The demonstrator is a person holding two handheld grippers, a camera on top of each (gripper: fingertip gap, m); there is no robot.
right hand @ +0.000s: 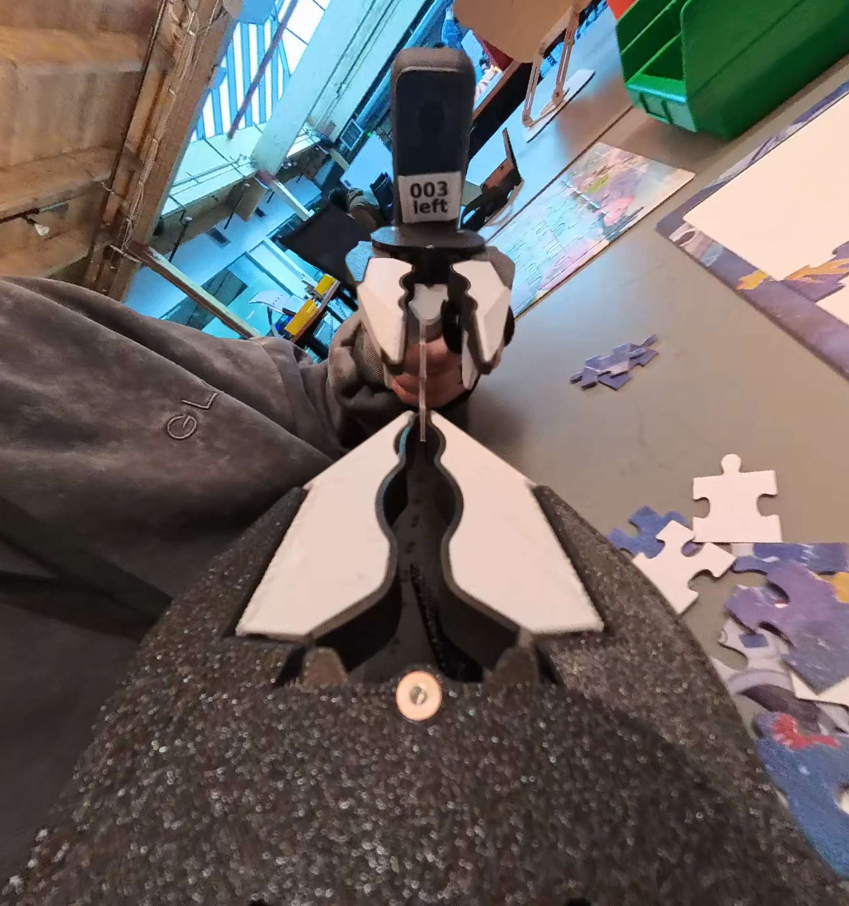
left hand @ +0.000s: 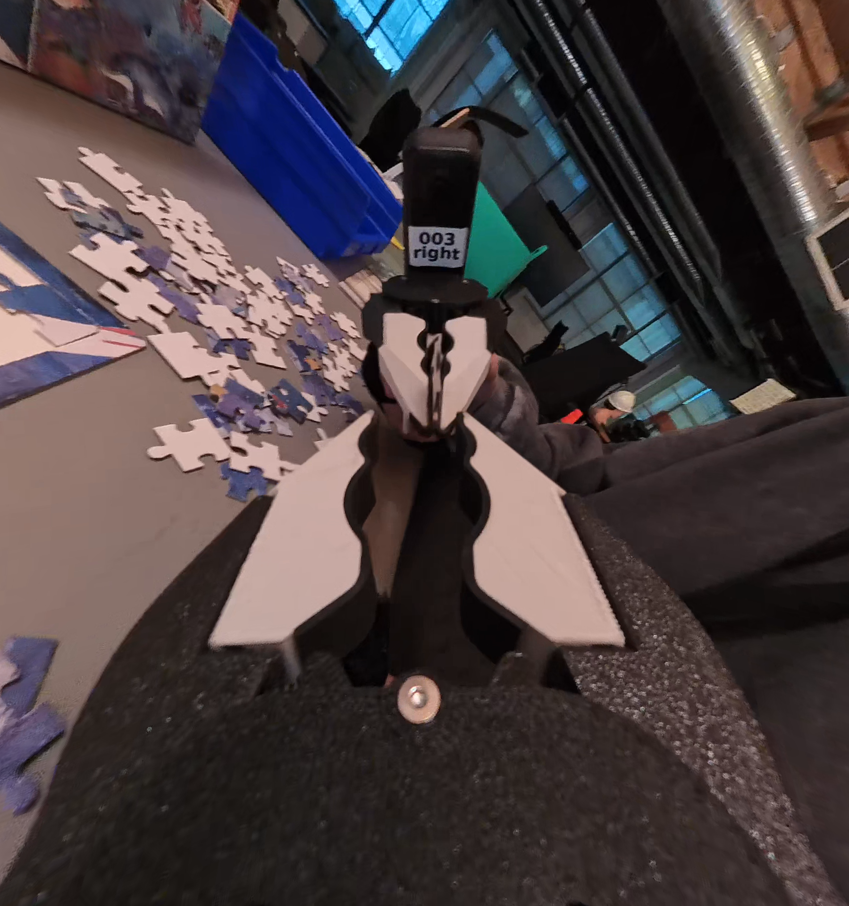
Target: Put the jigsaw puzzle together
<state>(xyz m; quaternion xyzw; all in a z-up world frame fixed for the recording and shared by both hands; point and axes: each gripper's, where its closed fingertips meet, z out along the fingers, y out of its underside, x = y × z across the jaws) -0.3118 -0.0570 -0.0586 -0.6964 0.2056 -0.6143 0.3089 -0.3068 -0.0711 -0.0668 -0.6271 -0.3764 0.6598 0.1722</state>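
Both grippers are raised above the grey table (left hand: 69,515) and point at each other. In the right wrist view, my right gripper (right hand: 422,420) is shut on a thin puzzle piece (right hand: 422,387) seen edge-on. The piece reaches between the spread fingers of my left gripper (right hand: 432,375), which is open. In the left wrist view, my left gripper (left hand: 416,419) is open, with the tip of the right gripper (left hand: 429,431) between its fingertips. Loose blue and white pieces (left hand: 226,314) lie in a heap on the table. A partly joined puzzle (left hand: 30,333) lies to the left.
A blue bin (left hand: 290,137) and a printed puzzle box (left hand: 118,54) stand at the table's far side. A green bin (right hand: 736,63) and a picture sheet (right hand: 589,206) lie beyond the puzzle frame (right hand: 706,245). More loose pieces (right hand: 736,510) lie nearby. A grey sleeve (right hand: 118,416) is close.
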